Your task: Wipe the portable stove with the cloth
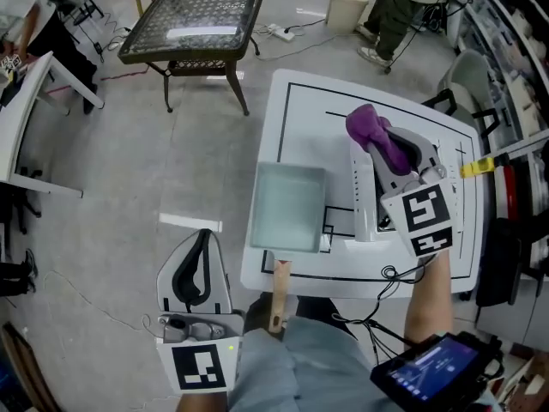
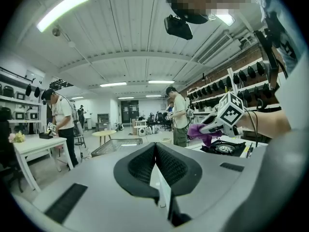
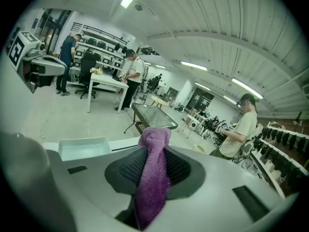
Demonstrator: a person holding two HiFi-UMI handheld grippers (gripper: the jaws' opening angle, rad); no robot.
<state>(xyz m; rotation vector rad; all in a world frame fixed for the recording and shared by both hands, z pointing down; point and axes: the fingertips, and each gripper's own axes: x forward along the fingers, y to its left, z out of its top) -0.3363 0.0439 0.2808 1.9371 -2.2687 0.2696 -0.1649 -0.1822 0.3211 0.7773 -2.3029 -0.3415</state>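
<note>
1. Right hand-held gripper (image 1: 390, 148): I read its jaws as clamped on the purple cloth (image 1: 371, 127). In the right gripper view the cloth fills the gap between the jaws. One bunched end sticks out past the tips towards 12 o'clock, and the rest trails back into the gripper body.
2. Location: in the head view this gripper is over the white tabletop (image 1: 300, 110), at roughly 2 o'clock from the person's body.
3. Stove (image 1: 364, 204): it sits on the tabletop directly under the right hand-held gripper and is largely covered by it. Only a pale side with slots shows at 7 o'clock of the cloth. The left gripper view shows its black burner top, with the cloth just above it towards 10 o'clock. I cannot tell whether cloth and stove touch.
4. Left hand-held gripper (image 1: 203, 240): jaws pressed together with nothing between them. It is held off the tabletop, over the floor, at 8 o'clock of the stove and well apart from it.
5. Tray (image 1: 290, 209): a translucent tray lies on the tabletop just beside the stove, at its 9 o'clock.
6. Wooden handle (image 1: 279, 294): it pokes out past the tabletop's near edge, at 6 o'clock of the tray.
</note>
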